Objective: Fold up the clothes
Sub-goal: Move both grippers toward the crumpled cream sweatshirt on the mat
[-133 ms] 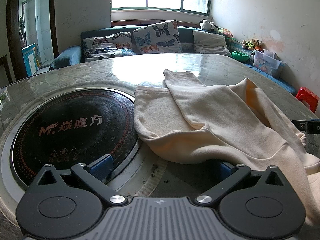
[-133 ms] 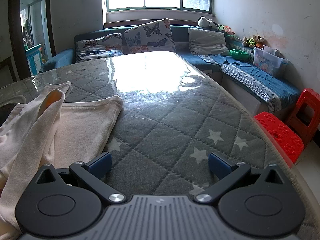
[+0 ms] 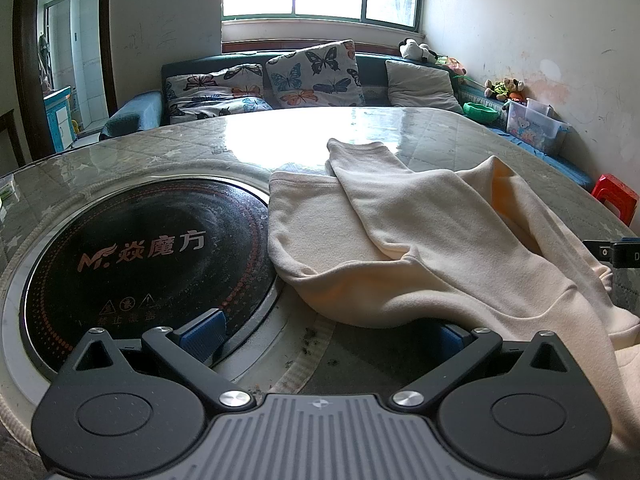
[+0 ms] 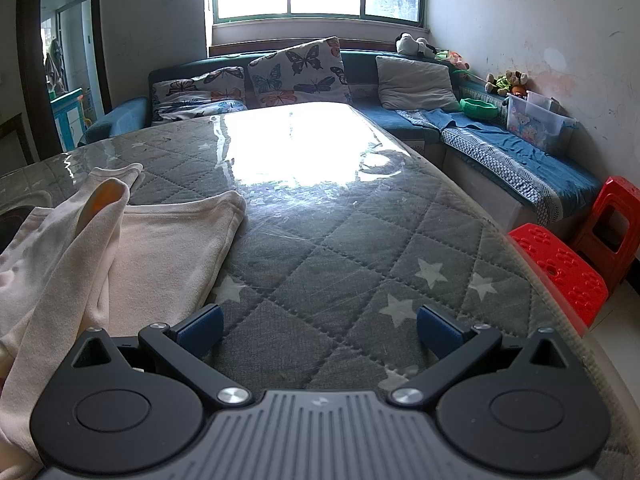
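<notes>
A cream fleece garment (image 3: 420, 240) lies rumpled on the round table, one edge overlapping the black cooktop. In the right wrist view the same garment (image 4: 120, 248) covers the table's left part. My left gripper (image 3: 324, 332) hovers low at the near edge, open, its right pad half hidden behind a hanging fold of the cloth; nothing is between the pads. My right gripper (image 4: 320, 328) is open over bare quilted cover, with the garment's edge just beside its left pad (image 4: 202, 328). The tip of the right gripper (image 3: 616, 254) shows at the left wrist view's right edge.
A black induction cooktop (image 3: 140, 252) is set into the table (image 4: 360, 220), which has a grey star-quilted cover under glass. Red plastic stools (image 4: 560, 272) stand by the table's right side. A sofa with butterfly cushions (image 4: 296, 72) and a clear storage box (image 4: 536, 124) line the walls.
</notes>
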`<control>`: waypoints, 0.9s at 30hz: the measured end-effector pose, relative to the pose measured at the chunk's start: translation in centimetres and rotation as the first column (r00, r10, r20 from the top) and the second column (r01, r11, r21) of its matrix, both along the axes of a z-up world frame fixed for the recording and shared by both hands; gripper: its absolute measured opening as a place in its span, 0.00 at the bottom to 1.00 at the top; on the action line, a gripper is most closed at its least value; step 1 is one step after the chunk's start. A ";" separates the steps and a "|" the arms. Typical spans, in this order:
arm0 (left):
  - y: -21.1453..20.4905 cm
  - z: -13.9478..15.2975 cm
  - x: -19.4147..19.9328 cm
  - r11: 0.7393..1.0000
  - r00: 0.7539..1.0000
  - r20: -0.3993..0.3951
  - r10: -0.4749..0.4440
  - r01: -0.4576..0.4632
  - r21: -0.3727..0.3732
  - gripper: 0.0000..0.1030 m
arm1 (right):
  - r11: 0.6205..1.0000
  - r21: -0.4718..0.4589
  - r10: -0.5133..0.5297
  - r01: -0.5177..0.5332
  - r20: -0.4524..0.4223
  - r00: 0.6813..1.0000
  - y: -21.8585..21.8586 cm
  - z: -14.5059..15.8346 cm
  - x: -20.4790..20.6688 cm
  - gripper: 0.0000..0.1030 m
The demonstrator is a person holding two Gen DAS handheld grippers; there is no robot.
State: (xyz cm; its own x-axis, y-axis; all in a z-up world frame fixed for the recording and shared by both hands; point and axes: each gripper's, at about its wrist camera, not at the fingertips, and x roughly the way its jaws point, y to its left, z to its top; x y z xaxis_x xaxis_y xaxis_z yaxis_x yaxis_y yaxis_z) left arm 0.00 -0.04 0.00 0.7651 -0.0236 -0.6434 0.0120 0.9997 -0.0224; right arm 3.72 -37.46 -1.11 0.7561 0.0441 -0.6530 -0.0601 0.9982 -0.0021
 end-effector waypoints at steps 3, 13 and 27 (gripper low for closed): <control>0.0 0.0 0.0 1.000 1.000 0.000 0.000 0.000 0.001 1.00 | 1.000 0.001 0.000 0.000 0.000 1.000 0.1 0.0 0.1 1.00; -0.1 0.2 -0.2 1.000 1.000 -0.005 0.013 -0.013 0.002 1.00 | 1.000 0.008 0.004 -0.004 0.000 1.000 -0.1 -0.1 0.3 1.00; 0.0 0.9 -2.0 0.997 0.996 -0.058 0.065 -0.067 -0.027 1.00 | 0.999 -0.014 0.049 -0.049 0.002 0.999 0.5 0.6 -2.2 1.00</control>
